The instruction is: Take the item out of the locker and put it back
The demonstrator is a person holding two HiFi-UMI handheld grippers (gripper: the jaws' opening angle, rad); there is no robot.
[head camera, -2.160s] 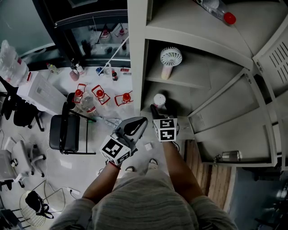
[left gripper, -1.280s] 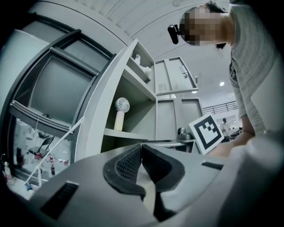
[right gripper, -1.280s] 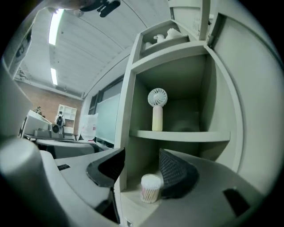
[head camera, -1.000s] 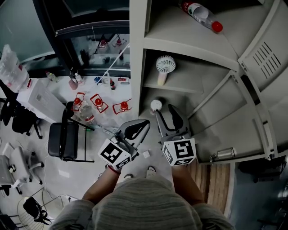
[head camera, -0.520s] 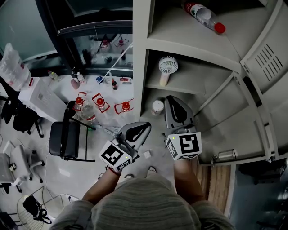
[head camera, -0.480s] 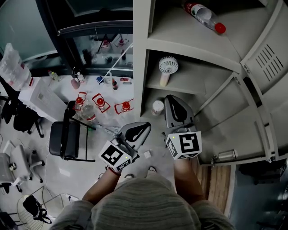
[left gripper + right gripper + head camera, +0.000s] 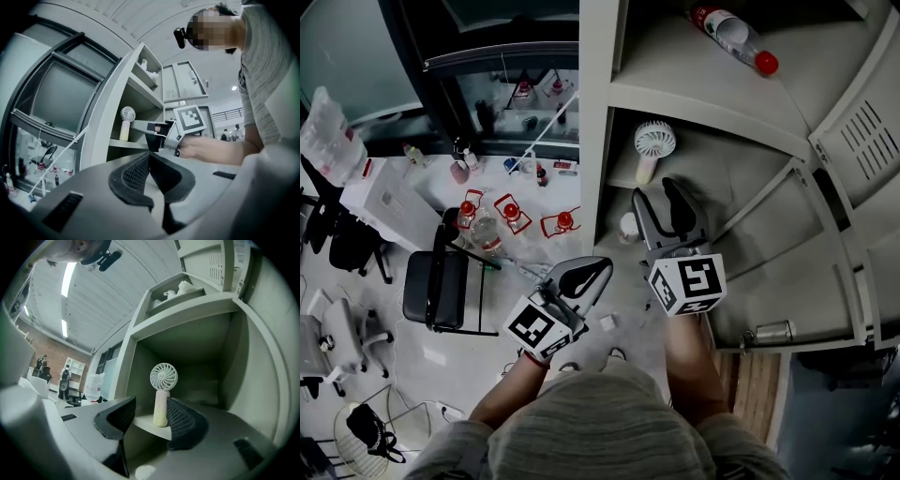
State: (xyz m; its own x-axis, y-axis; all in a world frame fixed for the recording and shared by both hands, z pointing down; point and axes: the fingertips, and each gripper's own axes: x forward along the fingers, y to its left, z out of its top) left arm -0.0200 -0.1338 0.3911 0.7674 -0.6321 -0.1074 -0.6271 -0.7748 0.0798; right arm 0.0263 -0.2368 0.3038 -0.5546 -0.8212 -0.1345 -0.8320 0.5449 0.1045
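- We see the tall pale grey metal locker (image 7: pixel 592 122) filling the right half of the head view, its stacked compartments open towards us.
- Its vented grey metal door (image 7: pixel 862 141) stands swung wide at the right, clear of the shelves.
- A black chair (image 7: pixel 436 281) stands on the floor to the left, well apart from the locker.
- Our right gripper (image 7: pixel 661 199) reaches into the mouth of the middle compartment, pointing about level. Its fingers are spread and have just been opening. Nothing is pinched between them.
- Our left gripper (image 7: pixel 598 269) hangs outside the locker, lower left of the right one. Its fingers are pressed together on nothing.
- A clear plastic bottle with a red cap (image 7: pixel 733 36) lies on its side in the upper compartment, the cap towards the open door.
- The task's thing, a small white handheld fan with a pale yellow handle (image 7: pixel 654 142), stands upright on the middle shelf, close to the front edge and towards the left wall.
- In the right gripper view the fan sits framed in the gap between the spread fingers. It stands just ahead of their tips, and the pads do not press on it.
- A small white round-topped thing (image 7: pixel 627 226) sits in the compartment below, near the left wall and just left of the right gripper. We cannot tell what it is.
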